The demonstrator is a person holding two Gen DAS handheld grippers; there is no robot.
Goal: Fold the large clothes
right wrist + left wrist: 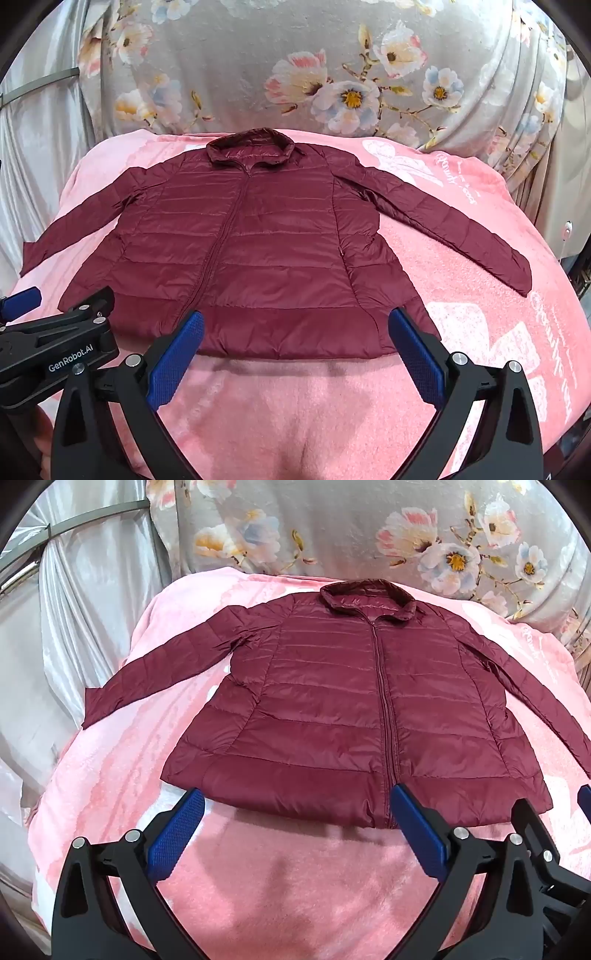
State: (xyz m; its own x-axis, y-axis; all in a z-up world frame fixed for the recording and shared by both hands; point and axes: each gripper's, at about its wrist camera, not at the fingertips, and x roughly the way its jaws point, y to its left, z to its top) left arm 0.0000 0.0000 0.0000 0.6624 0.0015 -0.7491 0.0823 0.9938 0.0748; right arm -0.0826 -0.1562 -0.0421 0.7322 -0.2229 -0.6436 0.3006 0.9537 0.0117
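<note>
A maroon quilted puffer jacket [351,709] lies flat, front up and zipped, on a pink blanket [295,886], collar at the far side, both sleeves spread outward. It also shows in the right wrist view [258,251]. My left gripper [297,805] is open and empty, hovering just before the jacket's near hem, left of the zipper. My right gripper [295,328] is open and empty, over the near hem on the right half. The left gripper also shows at the left edge of the right wrist view [55,317].
The pink blanket [480,332] covers the work surface, with white lettering on its right side. A grey floral sheet [332,74] hangs behind. Silvery satin drapes [74,609] hang on the left. The blanket's edges drop off left and right.
</note>
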